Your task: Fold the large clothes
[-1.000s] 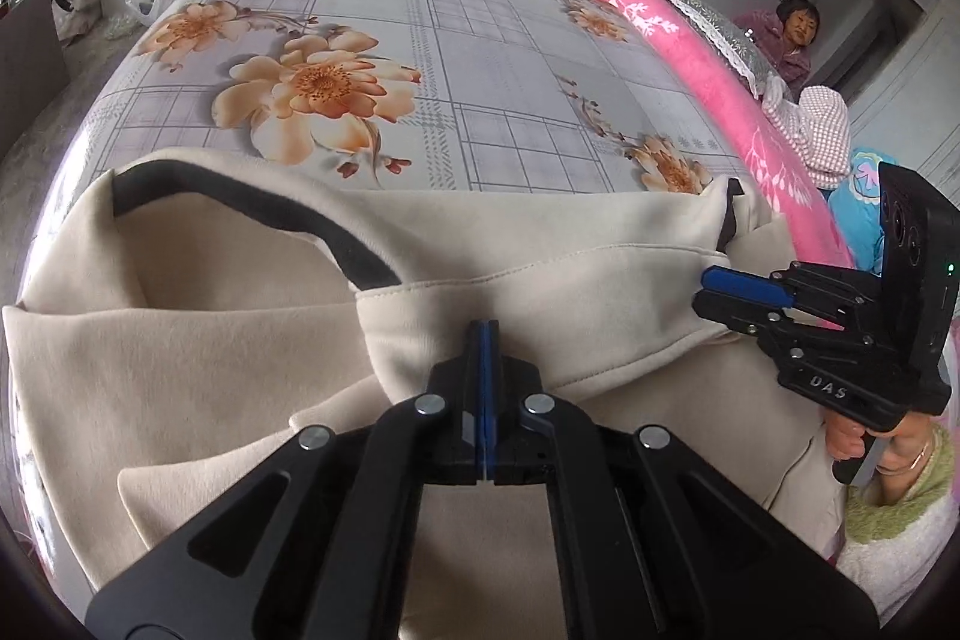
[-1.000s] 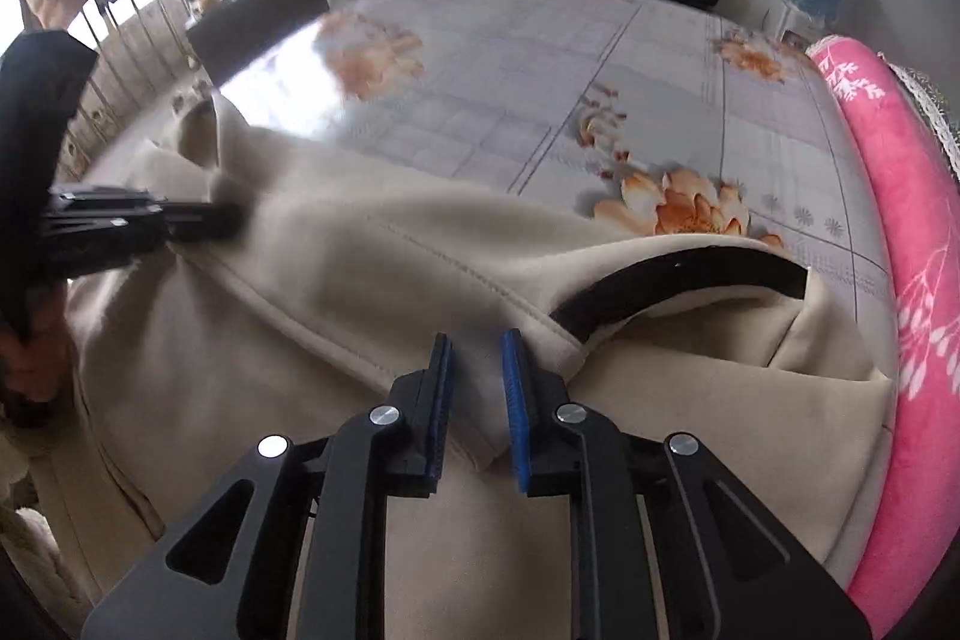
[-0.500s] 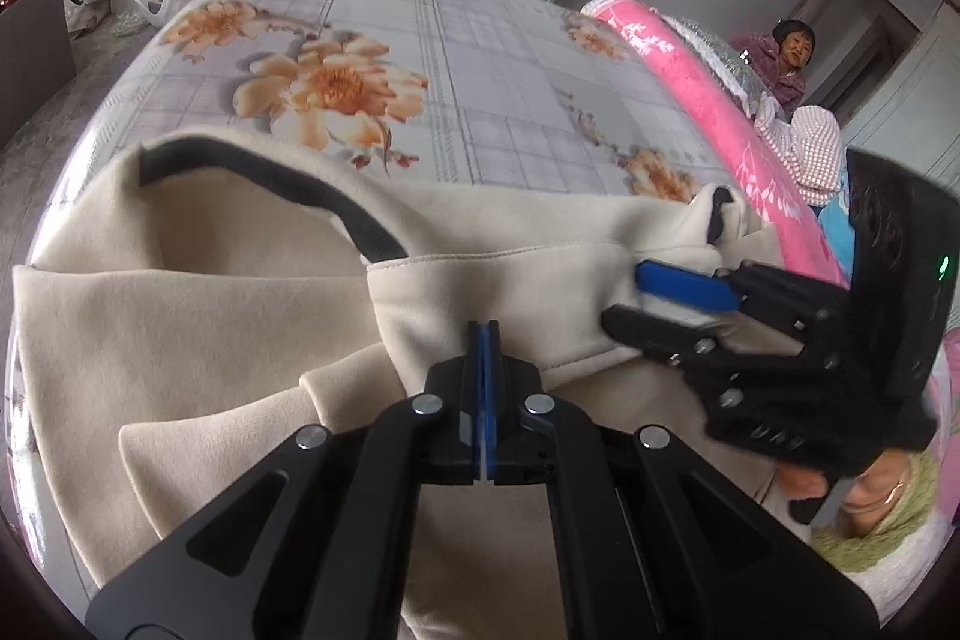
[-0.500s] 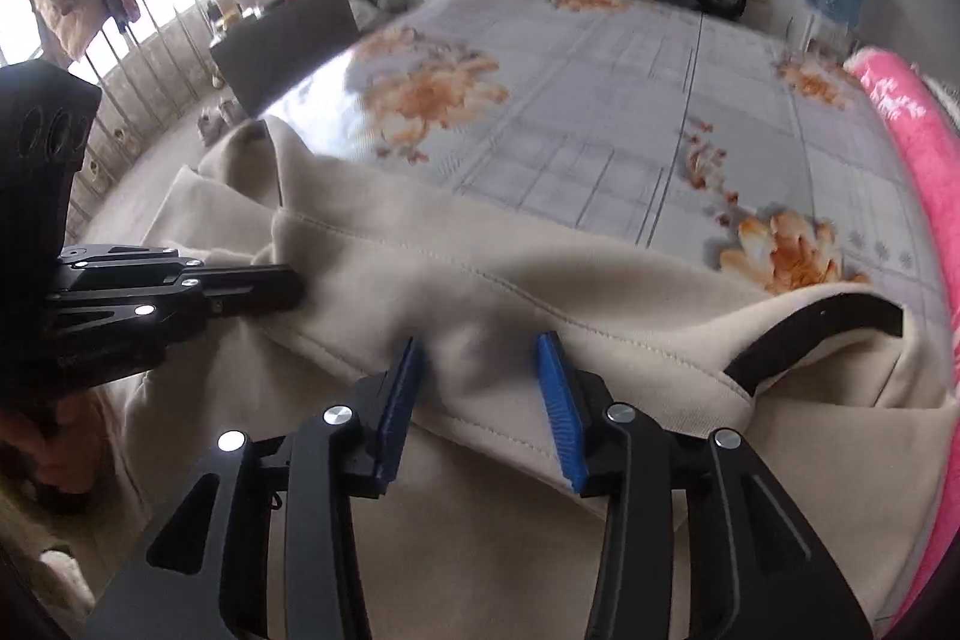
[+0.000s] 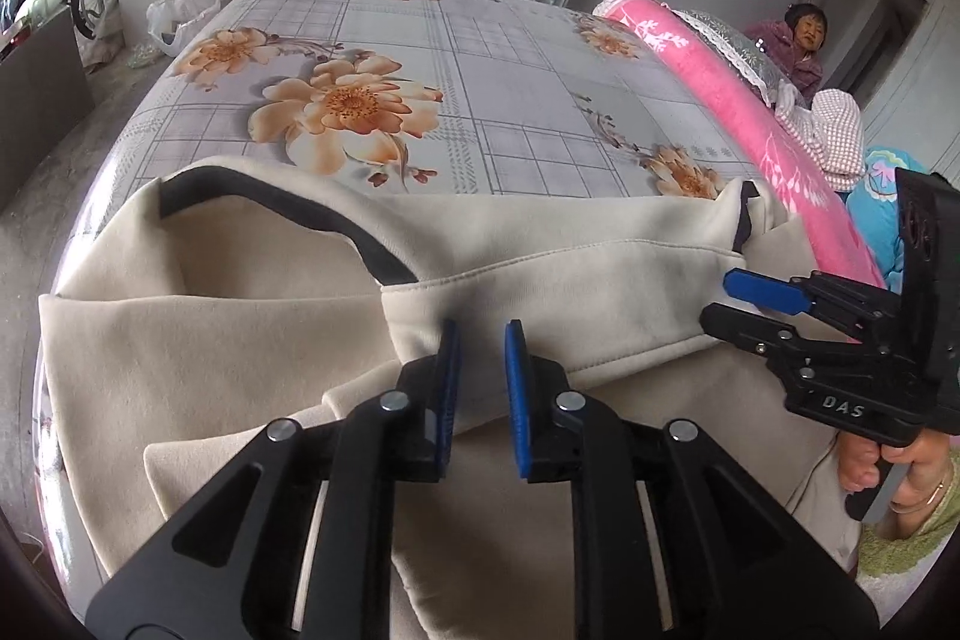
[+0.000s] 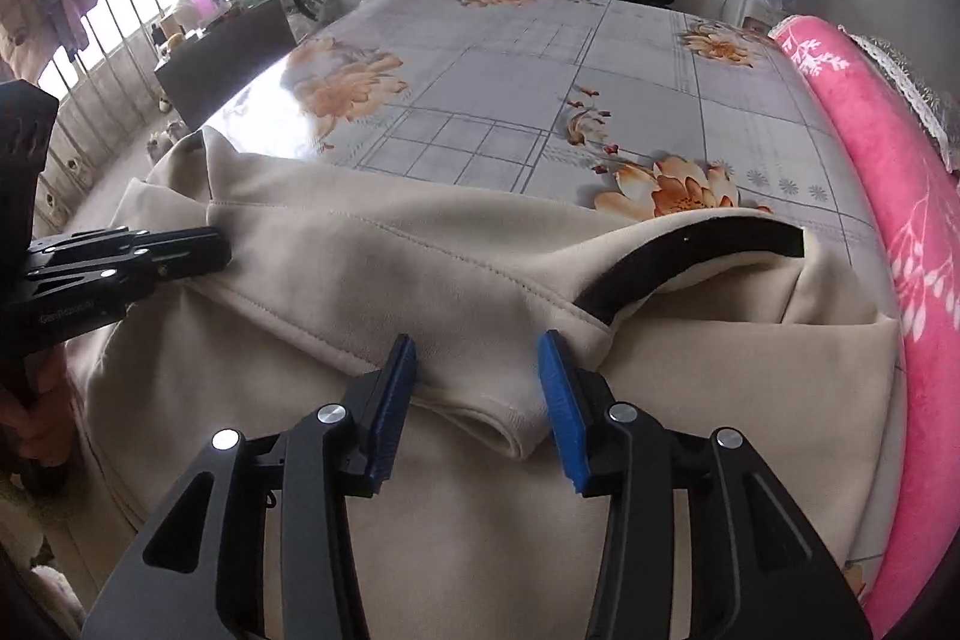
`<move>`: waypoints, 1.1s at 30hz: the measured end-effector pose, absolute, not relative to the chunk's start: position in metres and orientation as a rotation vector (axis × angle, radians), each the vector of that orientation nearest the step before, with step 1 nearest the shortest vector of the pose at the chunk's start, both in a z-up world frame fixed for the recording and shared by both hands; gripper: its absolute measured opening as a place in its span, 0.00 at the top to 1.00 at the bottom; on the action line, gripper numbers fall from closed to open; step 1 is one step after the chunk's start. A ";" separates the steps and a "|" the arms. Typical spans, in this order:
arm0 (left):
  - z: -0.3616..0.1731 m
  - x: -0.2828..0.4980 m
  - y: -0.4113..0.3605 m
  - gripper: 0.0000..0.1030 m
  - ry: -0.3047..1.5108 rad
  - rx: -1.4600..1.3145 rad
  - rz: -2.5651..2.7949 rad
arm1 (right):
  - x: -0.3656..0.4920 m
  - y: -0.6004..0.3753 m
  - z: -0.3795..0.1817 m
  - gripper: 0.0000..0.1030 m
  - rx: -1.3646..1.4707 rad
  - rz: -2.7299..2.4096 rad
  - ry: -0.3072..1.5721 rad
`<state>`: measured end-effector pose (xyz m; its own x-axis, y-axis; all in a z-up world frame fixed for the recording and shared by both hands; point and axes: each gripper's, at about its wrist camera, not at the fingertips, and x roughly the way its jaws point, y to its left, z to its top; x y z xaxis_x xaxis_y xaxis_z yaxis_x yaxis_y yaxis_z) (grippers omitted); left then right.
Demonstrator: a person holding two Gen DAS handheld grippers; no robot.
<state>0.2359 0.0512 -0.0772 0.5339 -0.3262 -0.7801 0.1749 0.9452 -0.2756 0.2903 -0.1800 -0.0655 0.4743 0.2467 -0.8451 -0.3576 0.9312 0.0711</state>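
Nearest to us, our left gripper [image 5: 480, 340] is opening its jaws over the folded hem of the beige garment [image 5: 252, 358], and the pads do not press the cloth. Our right gripper [image 6: 477, 358] stands released too, the folded corner lying loose between its pads. The garment lies on the near end of the flowered bed sheet [image 5: 492, 100] — a pink blanket [image 6: 888, 172] runs along the far side.

"DAS" in raised letters on right tongs [image 5: 717, 301] body; nothing else legible.
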 end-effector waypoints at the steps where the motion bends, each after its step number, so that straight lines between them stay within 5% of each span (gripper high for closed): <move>1: -0.076 0.235 0.051 0.86 0.966 -0.166 -0.296 | 0.288 -0.179 -0.060 0.60 -0.134 0.346 1.006; 6: -0.051 0.218 0.059 0.70 0.933 -0.153 -0.243 | 0.259 -0.191 -0.027 0.52 -0.116 0.311 0.944; 15: 0.003 0.127 0.108 0.60 0.800 -0.209 -0.186 | 0.168 -0.189 -0.004 0.26 -0.075 0.445 0.913; 25: -0.038 0.019 0.156 0.60 0.864 -0.250 -0.086 | 0.105 -0.156 -0.046 0.25 -0.142 0.564 0.985; 33: -0.061 0.011 0.169 0.62 0.903 -0.295 -0.071 | 0.109 -0.161 -0.071 0.25 -0.110 0.537 1.055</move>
